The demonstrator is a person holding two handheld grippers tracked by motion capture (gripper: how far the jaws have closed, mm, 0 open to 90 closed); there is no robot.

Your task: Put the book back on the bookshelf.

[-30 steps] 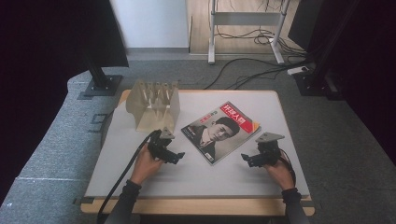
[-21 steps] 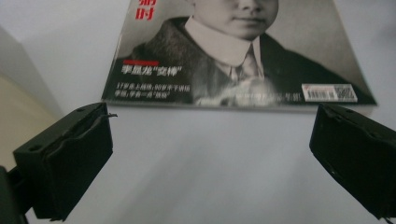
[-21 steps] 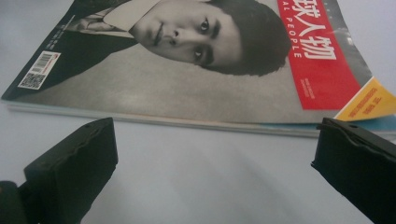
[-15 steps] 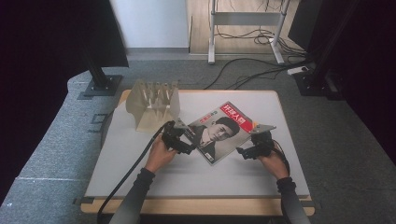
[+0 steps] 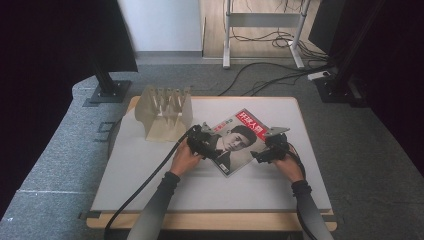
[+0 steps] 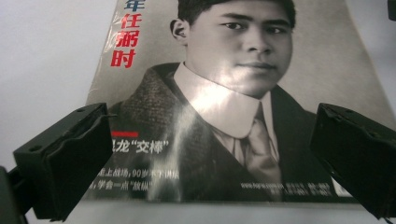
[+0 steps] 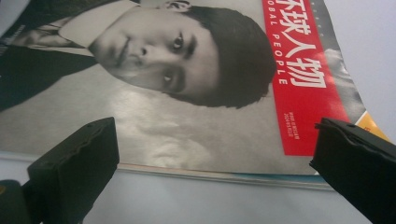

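Both grippers, left [image 5: 206, 146] and right [image 5: 261, 155], gape wide at the magazine [image 5: 235, 140], which looks thin, glossy and floppy, best pinched at its edges.

1. The table [image 5: 150, 185] has a pale grey top and a light wooden edge along the near side; it stands on grey carpet.
2. A magazine [image 5: 235, 142] lies flat on the table, turned at an angle, between the left gripper [image 5: 204, 145] and the right gripper [image 5: 262, 152].
3. Its red title band is at the end away from the left gripper.
4. A wooden rack [image 5: 165, 112] with upright dividers stands on the table beyond the left gripper, on the side away from the right gripper.
5. A black cable [image 5: 145, 185] trails from the left gripper across the tabletop toward the near edge.
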